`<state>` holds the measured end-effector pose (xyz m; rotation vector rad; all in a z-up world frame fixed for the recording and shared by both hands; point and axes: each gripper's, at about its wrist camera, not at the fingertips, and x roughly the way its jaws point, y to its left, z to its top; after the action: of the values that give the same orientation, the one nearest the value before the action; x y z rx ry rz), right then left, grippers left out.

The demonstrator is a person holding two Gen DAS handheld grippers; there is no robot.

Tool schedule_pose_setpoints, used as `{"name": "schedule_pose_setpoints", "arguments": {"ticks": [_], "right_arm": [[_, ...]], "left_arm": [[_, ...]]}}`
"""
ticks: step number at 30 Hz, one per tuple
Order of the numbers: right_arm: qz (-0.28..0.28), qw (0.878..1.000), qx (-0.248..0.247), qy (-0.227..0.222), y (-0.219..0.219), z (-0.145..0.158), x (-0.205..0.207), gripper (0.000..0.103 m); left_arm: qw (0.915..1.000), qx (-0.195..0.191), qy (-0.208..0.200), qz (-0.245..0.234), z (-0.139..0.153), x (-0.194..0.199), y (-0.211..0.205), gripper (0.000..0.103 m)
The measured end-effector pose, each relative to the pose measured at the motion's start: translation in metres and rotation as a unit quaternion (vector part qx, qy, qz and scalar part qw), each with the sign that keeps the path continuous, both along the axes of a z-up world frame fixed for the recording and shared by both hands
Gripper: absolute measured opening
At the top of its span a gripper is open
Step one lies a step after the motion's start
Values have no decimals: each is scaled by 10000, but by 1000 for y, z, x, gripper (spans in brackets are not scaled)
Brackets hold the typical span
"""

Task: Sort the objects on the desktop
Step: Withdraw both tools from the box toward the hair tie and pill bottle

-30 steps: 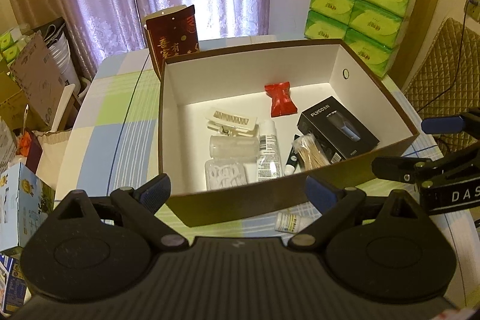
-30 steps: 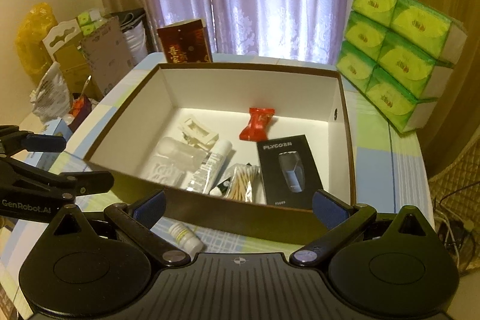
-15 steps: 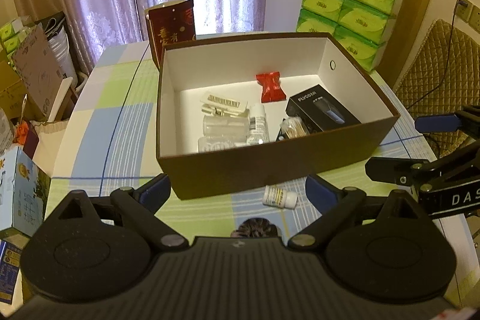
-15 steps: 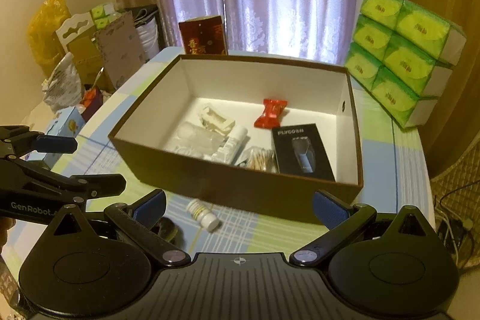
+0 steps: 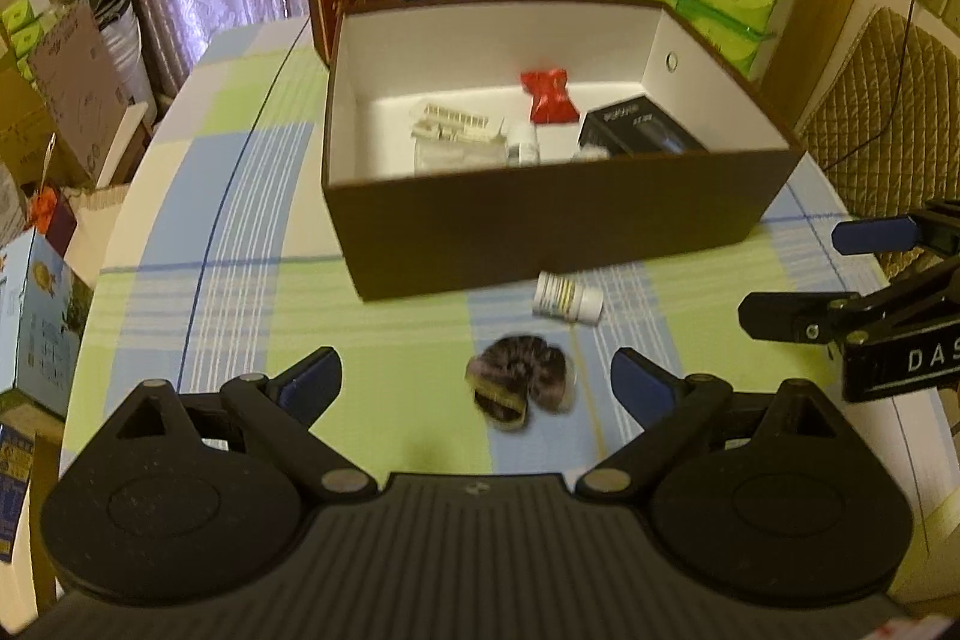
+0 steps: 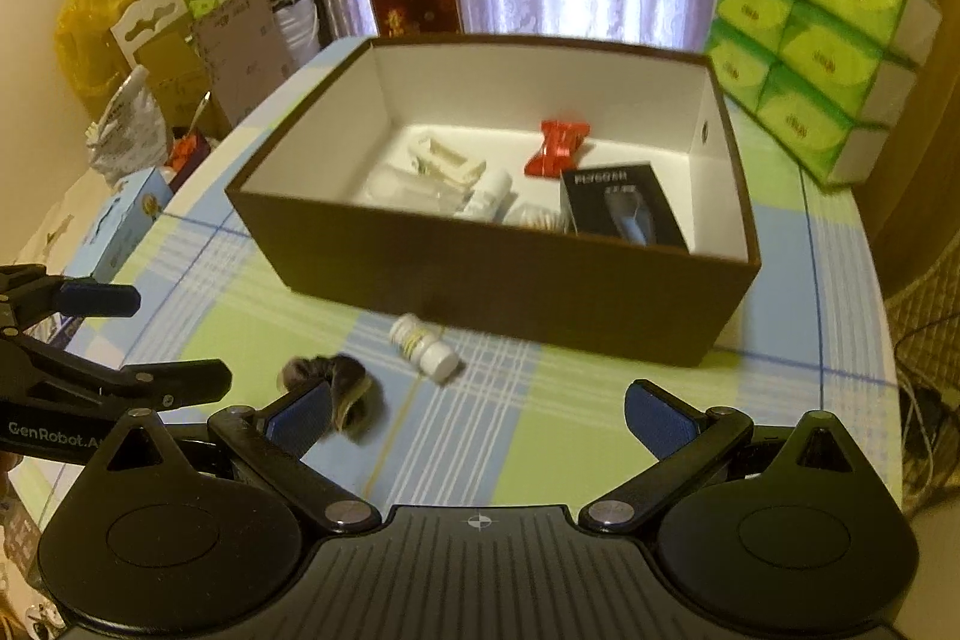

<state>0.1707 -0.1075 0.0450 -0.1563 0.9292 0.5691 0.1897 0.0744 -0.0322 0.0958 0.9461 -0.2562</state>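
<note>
Bottle [image 5: 567, 297], small, white, lies on its side on the checked table [image 5: 252, 196], just near of the brown box [image 5: 558, 226]. Dark fuzzy scrunchie [image 5: 519, 388] lies near and slightly left of the bottle, apart from it. Box interior holds a red packet [image 5: 547, 95], black carton [image 6: 624, 208], cream hair clip [image 5: 453, 124] and a white tube [image 6: 489, 193]. Left tongs [image 5: 477, 376] spread wide, empty, hovering near of the scrunchie. Right tongs [image 6: 480, 412] spread wide, empty, to the right. Green tissue packs [image 6: 810, 58] stacked far right.
</note>
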Motion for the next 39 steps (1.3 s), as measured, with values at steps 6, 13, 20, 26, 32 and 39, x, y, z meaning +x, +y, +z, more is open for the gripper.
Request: {"name": "schedule_pose_setpoints", "arguments": {"ticks": [6,13,20,26,32,39], "right_arm": [[-88,9998,-36,196,-4,-16,-6,101],[-217,9987,-109,439,-9,-36,-5,101],[-369,9977,-173,545,-16,-47,0,101],[-486,9974,-130,516,-21,-52,8,101],[-584,9968,-77,538,-27,-60,18,101],[-659,9953,-129,699,-31,-74,29,101]], "left_arm": [[9999,35,126,10,-12,-8,2,95],[9997,15,243,-46,-23,-13,-1,95],[9995,17,271,-167,-32,-7,-9,95],[9991,35,261,-318,-42,2,-18,94],[9986,77,376,-358,-56,14,-22,94],[9982,83,490,-328,-70,28,-25,94]]}}
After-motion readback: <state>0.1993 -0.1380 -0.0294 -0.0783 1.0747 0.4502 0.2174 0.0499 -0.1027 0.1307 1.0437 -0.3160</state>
